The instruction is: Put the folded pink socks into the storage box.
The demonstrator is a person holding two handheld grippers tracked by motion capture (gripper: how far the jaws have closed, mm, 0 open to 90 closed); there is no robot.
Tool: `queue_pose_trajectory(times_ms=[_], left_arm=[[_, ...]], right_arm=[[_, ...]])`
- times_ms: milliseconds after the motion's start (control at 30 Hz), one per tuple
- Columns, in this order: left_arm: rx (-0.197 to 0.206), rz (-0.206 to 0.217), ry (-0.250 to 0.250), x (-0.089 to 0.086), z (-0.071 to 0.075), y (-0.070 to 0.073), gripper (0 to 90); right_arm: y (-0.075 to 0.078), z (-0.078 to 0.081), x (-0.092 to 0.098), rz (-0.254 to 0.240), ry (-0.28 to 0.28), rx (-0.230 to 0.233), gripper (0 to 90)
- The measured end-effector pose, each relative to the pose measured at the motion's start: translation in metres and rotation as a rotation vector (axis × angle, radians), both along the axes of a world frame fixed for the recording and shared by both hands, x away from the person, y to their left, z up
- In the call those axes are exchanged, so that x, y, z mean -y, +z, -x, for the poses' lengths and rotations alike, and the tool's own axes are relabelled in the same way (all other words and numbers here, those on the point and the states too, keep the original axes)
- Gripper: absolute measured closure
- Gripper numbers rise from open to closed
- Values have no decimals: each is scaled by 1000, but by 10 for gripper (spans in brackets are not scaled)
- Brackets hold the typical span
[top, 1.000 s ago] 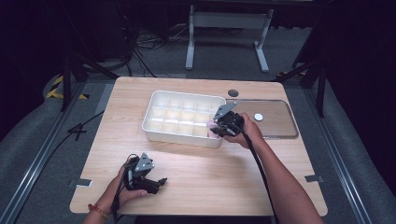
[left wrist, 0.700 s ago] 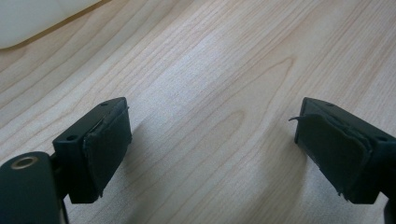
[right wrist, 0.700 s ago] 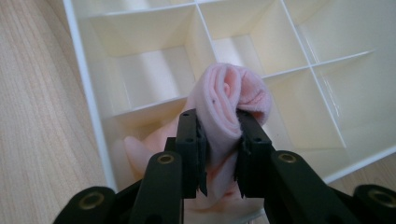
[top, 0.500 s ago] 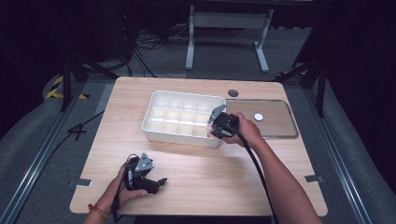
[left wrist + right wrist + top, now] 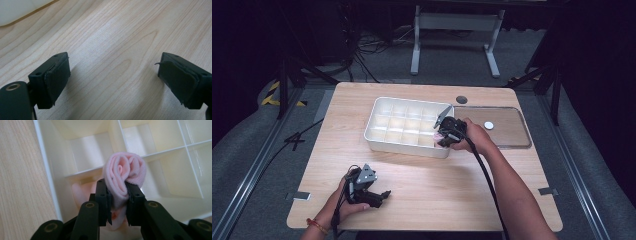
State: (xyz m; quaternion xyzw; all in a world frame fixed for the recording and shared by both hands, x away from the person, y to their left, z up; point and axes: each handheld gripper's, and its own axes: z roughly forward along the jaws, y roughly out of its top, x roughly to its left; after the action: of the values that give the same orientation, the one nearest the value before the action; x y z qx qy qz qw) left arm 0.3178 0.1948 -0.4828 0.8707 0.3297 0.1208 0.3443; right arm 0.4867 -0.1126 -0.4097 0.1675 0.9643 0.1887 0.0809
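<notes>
A white divided tray (image 5: 377,107) stands on the middle of the wooden table. My right gripper (image 5: 443,137) hangs over its near right corner and is shut on a rolled pink cloth (image 5: 437,134). In the right gripper view the roll (image 5: 125,171) sticks up past the black pads (image 5: 102,195), just above a corner compartment of the tray (image 5: 45,170); more pink fabric hangs below the jaws. My left gripper (image 5: 382,194) rests near the table's front left, held by a hand. The left gripper view has its jaws (image 5: 113,72) wide apart over bare wood, with nothing between them.
A clear flat lid (image 5: 512,137) lies right of the tray, with a small white disc (image 5: 488,125) on it. A dark round hole (image 5: 461,99) sits near the far edge. A metal stand (image 5: 457,22) and cables are on the floor behind the table.
My right gripper with the pink cloth has shifted slightly left and toward the tray's near corner. The left gripper has stayed where it was.
</notes>
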Motion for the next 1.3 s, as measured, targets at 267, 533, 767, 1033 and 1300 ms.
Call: queue_pose_trajectory(times_ms=[267,533,767,1033,1300], left_arm=[[0,0,0,0,0,0,109],[0,-3,-2,0,0,0,109],[1,-3,-3,0,0,0,109],[0,-3,-2,0,0,0,109],[0,0,-1,0,0,0,109]], right_arm=[[-3,-2,-3,30,-9,-25,755],[-10,-6,-6,57,-20,-65,754],[-12,-8,-4,39,-33,-92,755],[-12,-9,-3,38,-32,-92,748],[-11,-7,-1,10,-34,-84,726]])
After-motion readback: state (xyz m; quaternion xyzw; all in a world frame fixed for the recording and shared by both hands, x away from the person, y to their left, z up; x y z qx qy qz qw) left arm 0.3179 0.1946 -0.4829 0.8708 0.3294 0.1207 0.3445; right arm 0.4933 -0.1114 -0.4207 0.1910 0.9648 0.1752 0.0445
